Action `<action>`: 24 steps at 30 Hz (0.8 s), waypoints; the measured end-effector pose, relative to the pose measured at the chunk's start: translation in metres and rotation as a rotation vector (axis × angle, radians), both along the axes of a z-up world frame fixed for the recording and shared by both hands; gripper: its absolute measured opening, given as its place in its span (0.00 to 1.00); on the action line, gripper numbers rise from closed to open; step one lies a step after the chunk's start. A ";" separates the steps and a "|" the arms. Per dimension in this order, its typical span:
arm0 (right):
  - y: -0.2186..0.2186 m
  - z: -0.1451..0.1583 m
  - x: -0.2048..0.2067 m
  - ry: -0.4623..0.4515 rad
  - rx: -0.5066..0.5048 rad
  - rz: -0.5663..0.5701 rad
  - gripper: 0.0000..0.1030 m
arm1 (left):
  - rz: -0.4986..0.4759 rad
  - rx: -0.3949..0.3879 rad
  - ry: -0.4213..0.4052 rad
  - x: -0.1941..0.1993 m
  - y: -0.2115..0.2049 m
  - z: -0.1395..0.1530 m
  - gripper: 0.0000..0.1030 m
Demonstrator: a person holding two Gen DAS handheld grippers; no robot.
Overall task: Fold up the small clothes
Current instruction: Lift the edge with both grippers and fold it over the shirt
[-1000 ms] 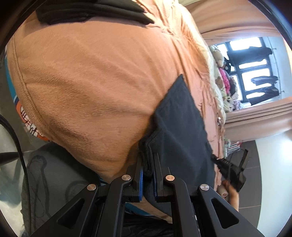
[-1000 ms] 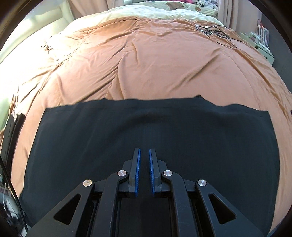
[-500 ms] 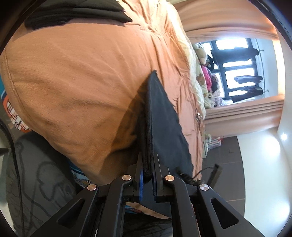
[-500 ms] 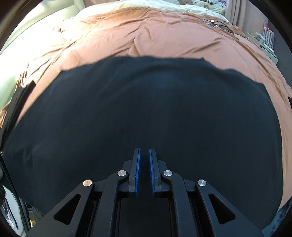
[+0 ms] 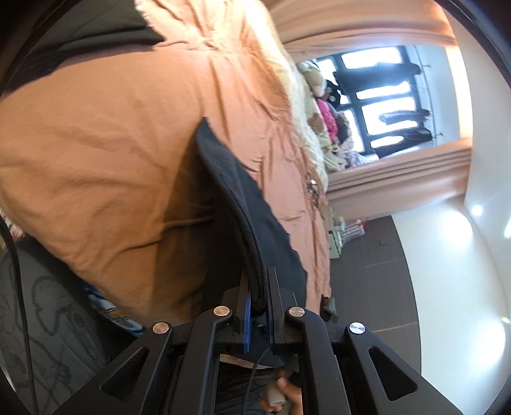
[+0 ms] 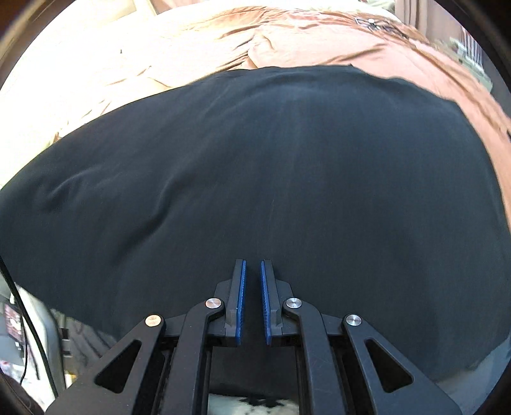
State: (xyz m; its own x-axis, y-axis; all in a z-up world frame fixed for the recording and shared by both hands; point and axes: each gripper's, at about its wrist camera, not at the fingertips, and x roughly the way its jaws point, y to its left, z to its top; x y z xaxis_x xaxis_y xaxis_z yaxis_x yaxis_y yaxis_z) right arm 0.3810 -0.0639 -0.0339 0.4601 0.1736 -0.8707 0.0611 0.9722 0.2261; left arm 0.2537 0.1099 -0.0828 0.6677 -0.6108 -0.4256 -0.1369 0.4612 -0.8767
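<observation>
Dark cloth (image 5: 242, 204) raised over the orange bedspread (image 5: 95, 143).
Your left gripper (image 5: 258, 287) clamped its folded edge at lower centre; your right gripper (image 6: 253, 281) pinched the cloth, jaws nearly together.

A home bedroom: a bed (image 5: 95, 153) under an orange-brown bedspread (image 6: 319, 41), peach curtains (image 5: 399, 172) beside a window (image 5: 377, 95), and stuffed toys (image 5: 319, 95) piled at the far end.

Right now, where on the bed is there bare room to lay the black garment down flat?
The orange bedspread lies bare beyond the black garment's far edge, up to a small dark tangle near the far right corner. In the left wrist view, bare orange blanket stretches left of the garment; a folded dark pile crowds its far end.
</observation>
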 end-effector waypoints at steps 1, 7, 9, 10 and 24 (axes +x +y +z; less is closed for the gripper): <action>-0.001 0.000 -0.004 -0.003 0.006 0.002 0.06 | -0.005 0.002 -0.007 0.001 -0.002 0.003 0.07; -0.016 -0.001 -0.021 -0.007 0.095 -0.004 0.06 | -0.039 0.014 -0.061 0.006 -0.017 0.021 0.07; -0.019 -0.002 -0.026 -0.010 0.114 -0.004 0.06 | -0.049 0.016 -0.077 0.009 -0.023 0.027 0.07; -0.021 -0.003 -0.028 -0.012 0.124 -0.002 0.06 | -0.055 0.016 -0.084 0.011 -0.026 0.030 0.07; -0.040 -0.013 -0.048 -0.049 0.233 0.047 0.06 | -0.234 0.068 -0.174 0.059 -0.105 0.083 0.07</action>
State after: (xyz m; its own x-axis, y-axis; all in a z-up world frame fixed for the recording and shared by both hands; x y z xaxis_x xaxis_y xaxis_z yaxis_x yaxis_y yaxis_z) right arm 0.3326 -0.1043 -0.0466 0.4874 0.3895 -0.7815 0.0010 0.8947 0.4466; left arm 0.3129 0.0046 0.0001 0.5789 -0.7305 -0.3623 0.1299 0.5212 -0.8435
